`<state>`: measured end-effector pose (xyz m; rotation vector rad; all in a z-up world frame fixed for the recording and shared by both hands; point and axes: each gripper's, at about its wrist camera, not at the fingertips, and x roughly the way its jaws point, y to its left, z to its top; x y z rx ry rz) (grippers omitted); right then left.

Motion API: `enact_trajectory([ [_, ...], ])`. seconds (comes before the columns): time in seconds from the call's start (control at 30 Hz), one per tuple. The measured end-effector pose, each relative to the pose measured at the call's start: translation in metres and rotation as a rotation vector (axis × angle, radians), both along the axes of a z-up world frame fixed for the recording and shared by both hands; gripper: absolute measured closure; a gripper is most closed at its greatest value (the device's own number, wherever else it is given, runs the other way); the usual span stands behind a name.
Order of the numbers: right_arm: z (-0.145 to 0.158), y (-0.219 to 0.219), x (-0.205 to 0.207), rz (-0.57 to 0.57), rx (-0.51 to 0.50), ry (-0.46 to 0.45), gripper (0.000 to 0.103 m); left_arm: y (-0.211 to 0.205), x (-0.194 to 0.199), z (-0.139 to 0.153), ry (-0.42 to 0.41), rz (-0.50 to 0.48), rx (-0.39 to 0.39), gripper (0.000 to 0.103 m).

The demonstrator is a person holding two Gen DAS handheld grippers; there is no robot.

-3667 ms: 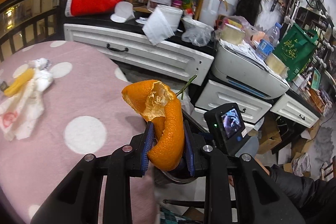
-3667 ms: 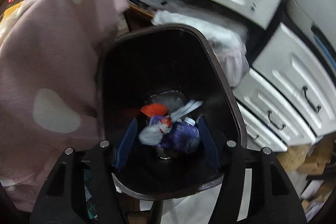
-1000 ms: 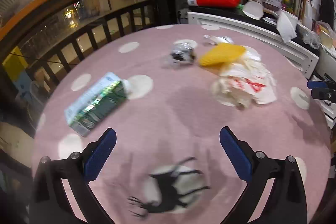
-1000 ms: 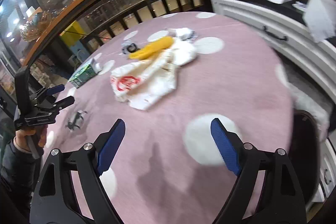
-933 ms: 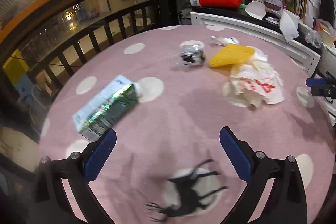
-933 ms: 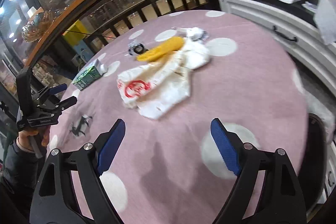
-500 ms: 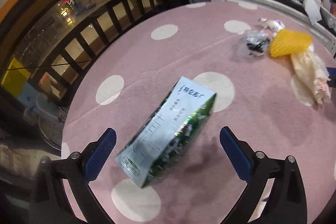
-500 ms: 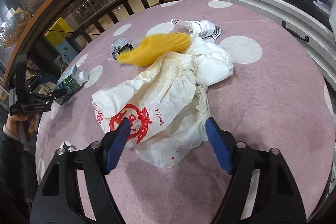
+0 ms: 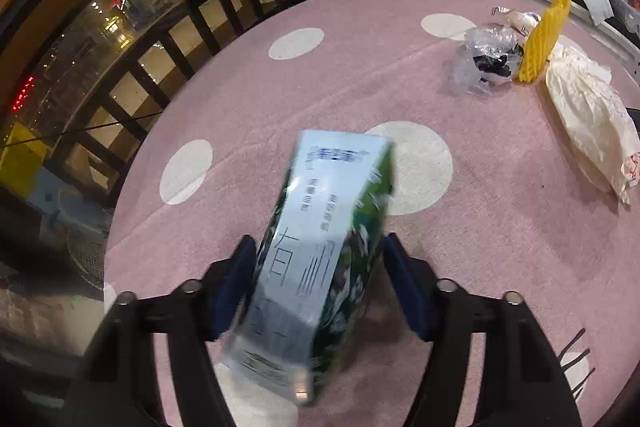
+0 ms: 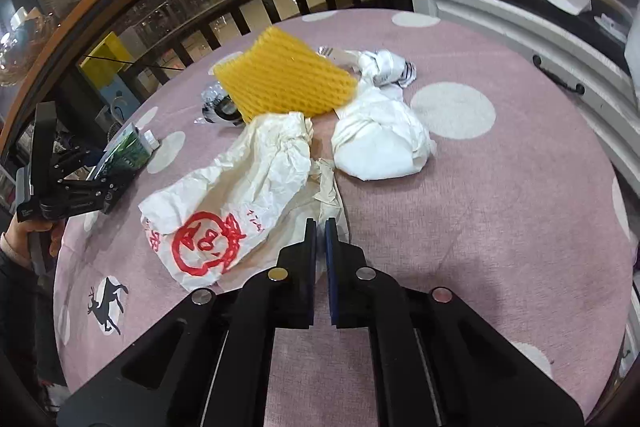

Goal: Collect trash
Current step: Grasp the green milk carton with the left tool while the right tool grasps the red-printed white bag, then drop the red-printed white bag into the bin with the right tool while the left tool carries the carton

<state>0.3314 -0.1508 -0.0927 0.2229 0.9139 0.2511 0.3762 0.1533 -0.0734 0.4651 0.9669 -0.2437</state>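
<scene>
While both were spread a second ago, the left hand-held gripper point(image 9: 318, 277) is now closing around the carton point(image 9: 320, 259). Right hand-held gripper point(image 10: 320, 227), lower centre, has pinched the paper bag's point(image 10: 240, 195) edge.

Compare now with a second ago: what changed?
Both tools came in over the table. The left tool now straddles the carton, closing on it. The right tool has shut on the paper bag. The yellow foam net has tipped up; the white wad stayed put.

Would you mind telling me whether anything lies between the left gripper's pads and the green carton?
Nothing visible does. The green carton sits directly between the left gripper pads, whose jaws are closing on its sides. The plastic wrapper and paper bag lie well off to the right.
</scene>
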Motion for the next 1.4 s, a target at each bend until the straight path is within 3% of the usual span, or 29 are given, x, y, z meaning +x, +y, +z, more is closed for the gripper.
enact_trajectory([
  [0.47, 0.038, -0.010, -0.040, 0.077, -0.034, -0.122, 0.100, -0.023, -0.047, 0.027, -0.133, 0.006, -0.155, 0.049],
  [0.8, 0.061, -0.050, -0.086, 0.064, -0.055, -0.180, 0.100, -0.086, -0.097, 0.048, -0.197, -0.064, -0.275, 0.049],
  [1.13, 0.081, -0.142, -0.138, -0.092, -0.106, -0.218, 0.100, -0.177, -0.138, 0.057, -0.214, -0.189, -0.396, 0.049],
  [1.4, 0.075, -0.220, -0.179, -0.247, -0.154, -0.190, 0.100, -0.237, -0.159, 0.052, -0.170, -0.259, -0.489, 0.049],
])
